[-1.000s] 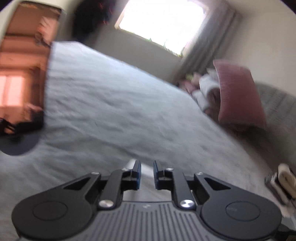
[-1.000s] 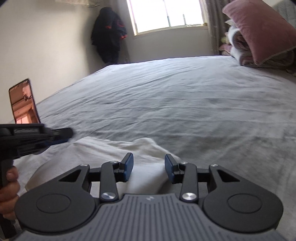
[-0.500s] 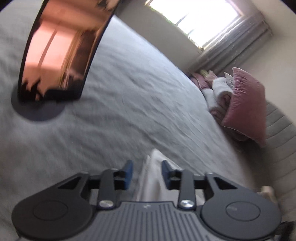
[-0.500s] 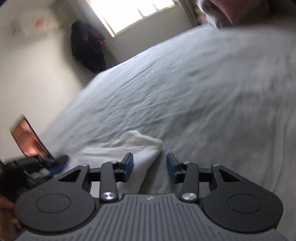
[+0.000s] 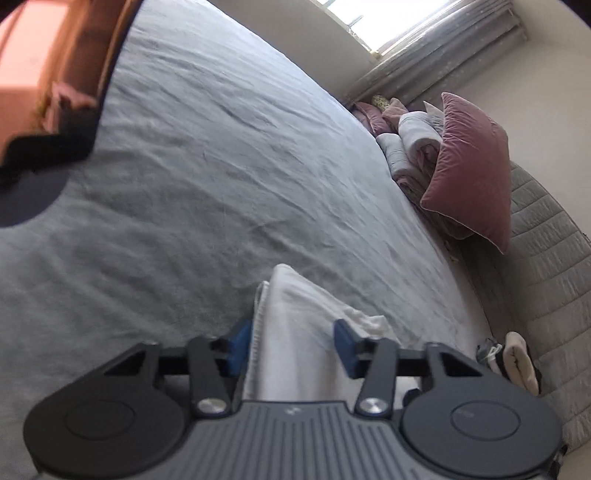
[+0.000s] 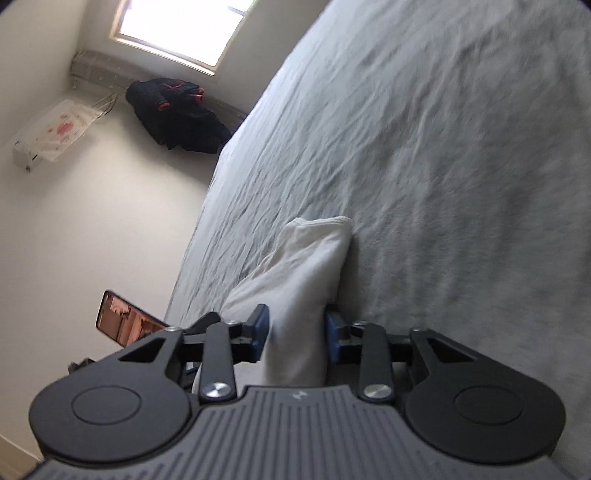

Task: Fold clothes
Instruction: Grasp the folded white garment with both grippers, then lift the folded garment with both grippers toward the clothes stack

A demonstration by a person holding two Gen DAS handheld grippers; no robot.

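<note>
While both my grippers sit low over the grey bed (image 5: 207,177), each camera shows its own end of the white cloth (image 5: 295,332). From my left gripper (image 5: 293,345), the cloth lies folded on the bed, its layered edge against the left blue pad (image 5: 240,341); the right pad stands clear, resting above the fabric with a gap. So that gripper is spread wide, with cloth between the fingers but not pinched. Only this view shows the pink pillow (image 5: 472,170) at the head of the bed with rolled bedding (image 5: 410,144) beside it, the curtain (image 5: 443,44) behind them, and a blurred phone (image 5: 48,74) on a dark round base at the bed's left side.

From my right gripper (image 6: 295,334), the cloth (image 6: 306,288) rises in a thick bunched fold straight out from the fingers toward the middle of the bed (image 6: 443,155). Both blue pads (image 6: 260,332) press against the sides of that fold, so I am clenched on the cloth. Only this view shows the dark jacket (image 6: 177,114) hanging at the far corner of the bed under the window (image 6: 181,33), a white wall unit (image 6: 51,136) past it, and the phone (image 6: 125,319) seen whole, standing beside the bed's near edge just left of my fingers.
</note>
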